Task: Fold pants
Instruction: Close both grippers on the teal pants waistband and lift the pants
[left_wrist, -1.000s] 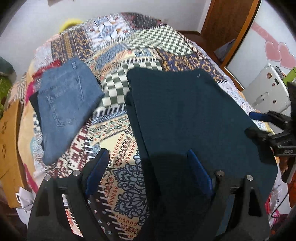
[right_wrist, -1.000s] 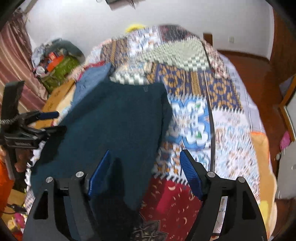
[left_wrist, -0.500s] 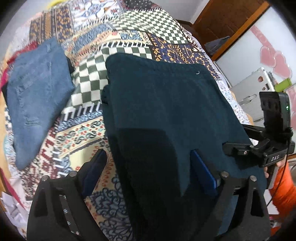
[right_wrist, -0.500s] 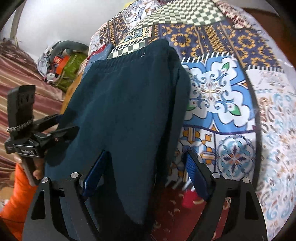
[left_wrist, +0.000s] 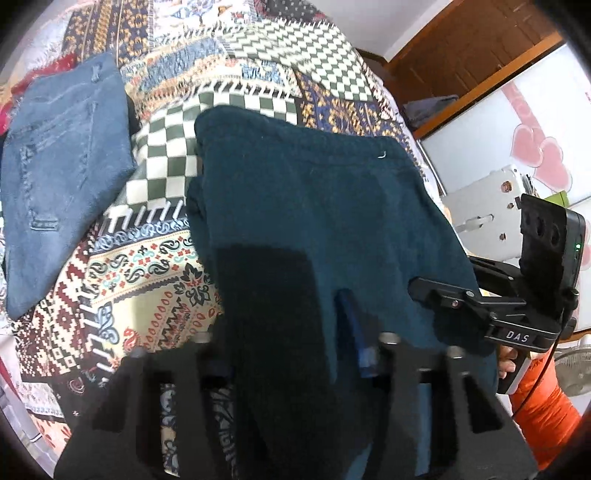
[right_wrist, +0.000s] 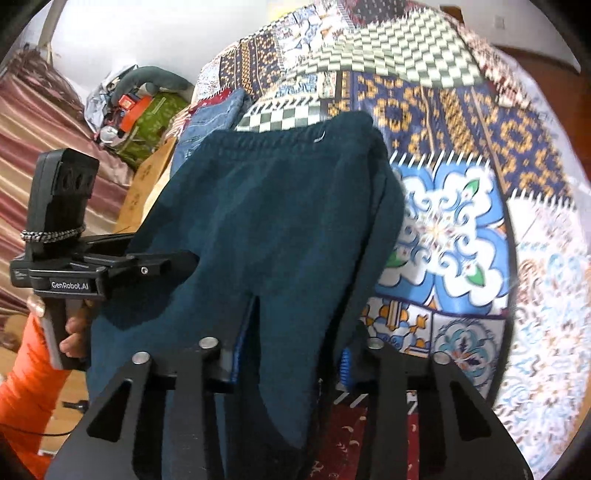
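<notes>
**Pants pinched at the near edge by both grippers**

Pants (left_wrist: 317, 206) of dark teal fleece lie on a patchwork bedspread (left_wrist: 147, 266), waistband at the far end and the near edge gathered between the tools. In the left wrist view the left gripper (left_wrist: 291, 343) has just been closing, and the teal cloth is bunched between its fingers; one blue pad (left_wrist: 356, 332) shows pressed against the fold, while the other is buried under the fabric. In the right wrist view the right gripper (right_wrist: 291, 354) has likewise just been closing, with a thick fold of the same cloth caught between its blue pads (right_wrist: 345, 365) and hanging down past them.

Each tool shows in the other's camera: the right gripper (left_wrist: 436, 291) reaches into the cloth from the right edge of the left view, held by a hand (left_wrist: 508, 363) in an orange sleeve (left_wrist: 543, 402); the left gripper (right_wrist: 162, 264) enters from the left of the right view, its hand (right_wrist: 74, 336) wrapped round the handle.

Folded blue jeans (left_wrist: 62, 177) rest on the bedspread to the left of the pants, apart from them. A wooden door (left_wrist: 469, 48) stands beyond the bed, and a heap of clutter (right_wrist: 140, 110) sits against the white wall.
</notes>
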